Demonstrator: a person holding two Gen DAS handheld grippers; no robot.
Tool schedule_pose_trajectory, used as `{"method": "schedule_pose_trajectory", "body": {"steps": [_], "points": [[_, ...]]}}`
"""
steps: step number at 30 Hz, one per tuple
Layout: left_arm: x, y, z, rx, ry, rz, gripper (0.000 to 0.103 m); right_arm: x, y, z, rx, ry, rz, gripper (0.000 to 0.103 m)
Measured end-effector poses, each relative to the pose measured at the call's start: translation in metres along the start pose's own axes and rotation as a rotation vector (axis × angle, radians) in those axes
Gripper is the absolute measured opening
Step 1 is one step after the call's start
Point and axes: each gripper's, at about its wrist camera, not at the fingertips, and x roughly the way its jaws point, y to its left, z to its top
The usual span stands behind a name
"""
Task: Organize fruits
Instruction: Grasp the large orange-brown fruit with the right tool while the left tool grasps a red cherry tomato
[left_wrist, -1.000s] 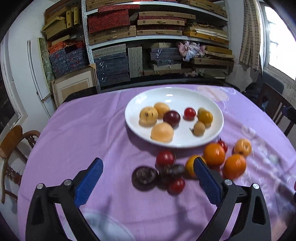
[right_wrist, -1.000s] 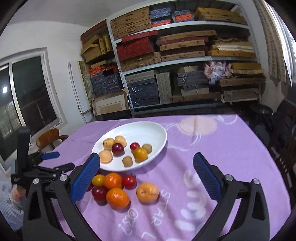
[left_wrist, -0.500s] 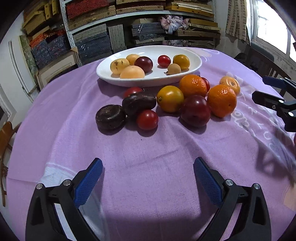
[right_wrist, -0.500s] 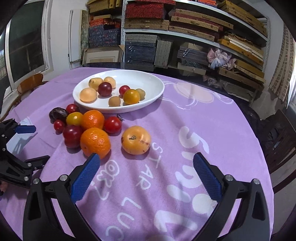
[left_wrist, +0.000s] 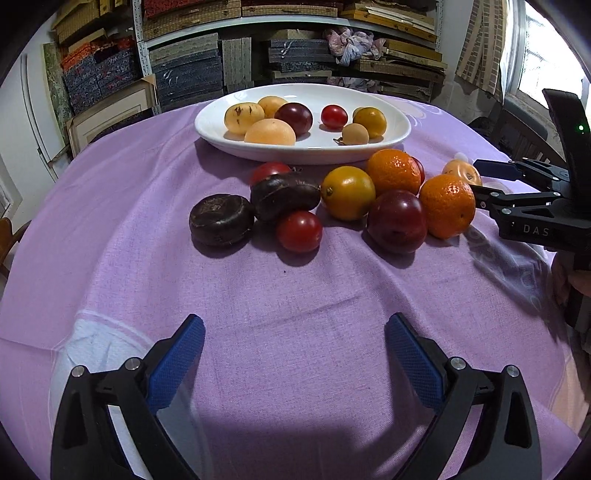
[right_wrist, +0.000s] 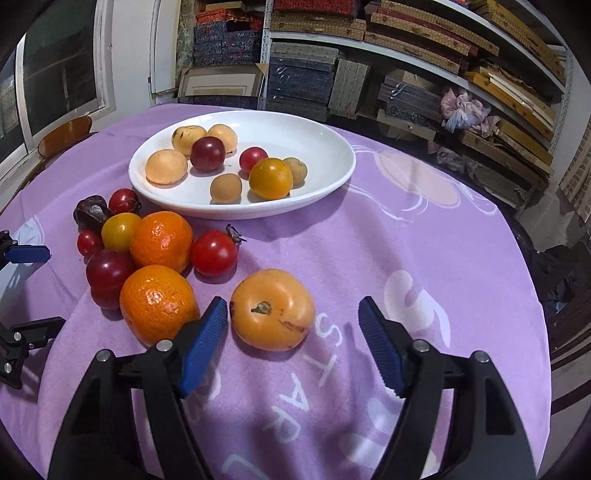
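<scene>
An orange-yellow fruit with a dry stem scar lies on the purple cloth between the pads of my right gripper. Its jaws are closing; a gap still shows on the right side. To its left lies a heap of loose fruit: two tangerines, a red tomato, a dark red plum and smaller ones. The white oval plate behind holds several fruits. My left gripper hangs open over bare cloth, short of two dark brown fruits.
The round table's purple cloth has white lettering on the right side. Shelves of stacked boxes stand behind the table. A wooden chair is at the far left and a dark chair at the right.
Both grippers sank toward the table. The right one came up to the orange-yellow fruit and its jaws narrowed around it. The left one has held still for the last half second.
</scene>
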Motion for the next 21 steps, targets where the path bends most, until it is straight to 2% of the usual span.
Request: {"method": "schedule_pose_trajectory", "body": {"steps": [3,5,7,11,17,21], "points": [[0.000,0.000,0.000,0.000,0.000,0.000,0.100,0.002,-0.001,0.001,0.001,0.001,0.004,0.071],[0.000,0.000,0.000,0.000,0.000,0.000,0.100,0.005,0.000,0.002,-0.003,0.011,0.013,0.063],[0.000,0.000,0.000,0.000,0.000,0.000,0.100,0.009,0.001,0.002,-0.010,0.037,0.039,0.046],[0.000,0.000,0.000,0.000,0.000,0.000,0.100,0.006,0.000,-0.001,0.006,0.038,0.054,0.045],[-0.001,0.001,0.000,-0.002,-0.002,-0.010,0.100,-0.014,-0.015,-0.026,0.062,0.039,0.093,0.045],[-0.009,0.014,0.006,-0.076,-0.053,-0.039,0.100,-0.015,-0.030,-0.032,0.138,0.053,0.140,0.045]]}}
